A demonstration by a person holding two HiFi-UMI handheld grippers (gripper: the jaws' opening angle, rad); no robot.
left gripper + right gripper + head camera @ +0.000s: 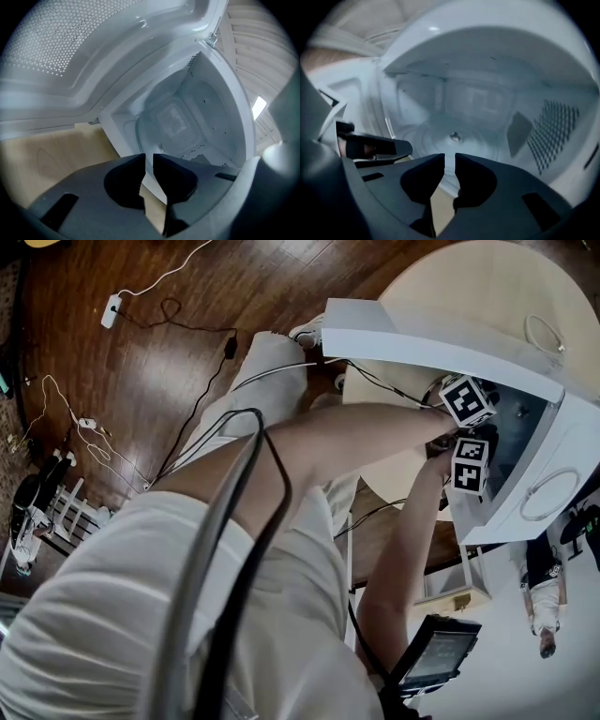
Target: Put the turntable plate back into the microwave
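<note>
A person in white clothes (187,615) leans over and stretches both arms out to a white microwave (525,507). The microwave sits on a round, light wood desk (487,287). Its door (422,343) is swung wide open.

Both grippers are right at the open front. The left gripper (148,157) has its two jaws just a thin crack apart, with nothing between them. The right gripper (450,157) looks the same: almost closed and holding nothing.

Past the jaws is the pale inside of the microwave. A round, see-through turntable plate (433,136) with ring marks seems to lie flat on the bottom, around a small knob (454,136) in the middle. Neither gripper touches it.
</note>
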